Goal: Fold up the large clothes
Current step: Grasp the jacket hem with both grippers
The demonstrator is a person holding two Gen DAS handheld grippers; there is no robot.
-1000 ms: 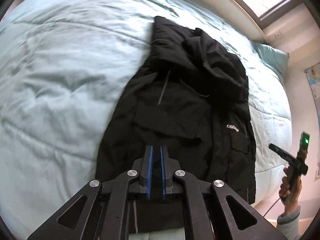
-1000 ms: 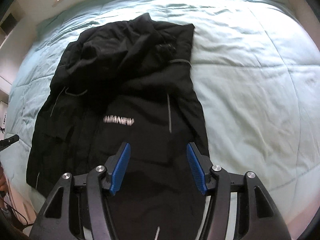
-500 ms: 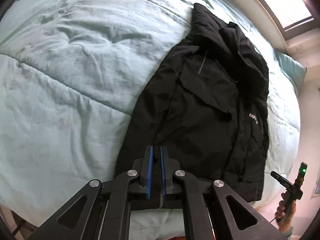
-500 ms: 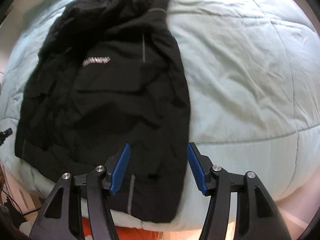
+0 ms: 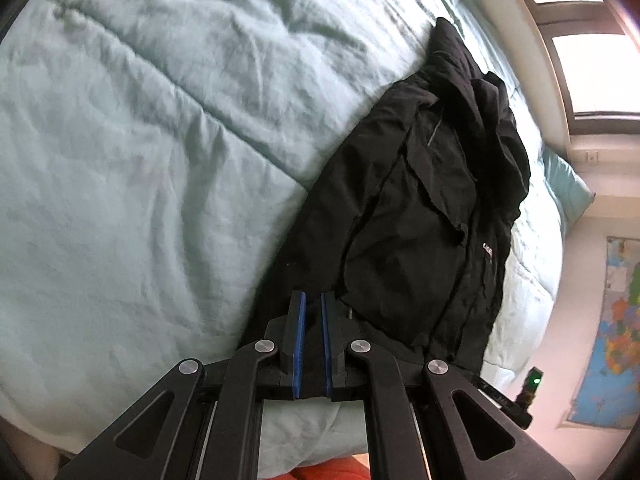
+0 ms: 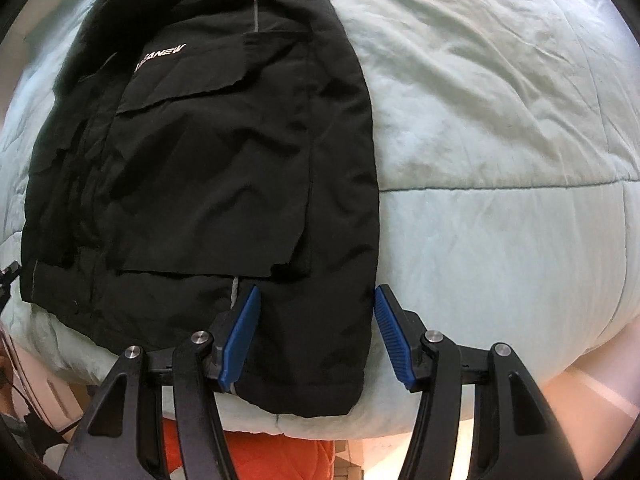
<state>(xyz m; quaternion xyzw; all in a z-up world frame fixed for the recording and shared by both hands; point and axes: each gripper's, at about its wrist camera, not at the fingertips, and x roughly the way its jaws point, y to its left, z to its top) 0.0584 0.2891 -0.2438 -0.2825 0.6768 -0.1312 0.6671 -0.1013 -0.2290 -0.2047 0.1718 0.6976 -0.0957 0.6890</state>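
The left gripper point(image 5: 313, 304) has its 2 blue-padded jaws closed together, with nothing between them, and it points obliquely downward. The right gripper point(image 6: 316, 300) points almost straight down (its jaws stand apart, about half open), and the pads point(image 6: 240, 336) press on nothing.

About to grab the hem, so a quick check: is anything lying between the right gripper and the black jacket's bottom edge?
Nothing visible. The right gripper hangs open directly over the hem corner of the black jacket, with only bare fabric between its blue pads. The jacket lies on the pale green comforter with nothing lying on it.
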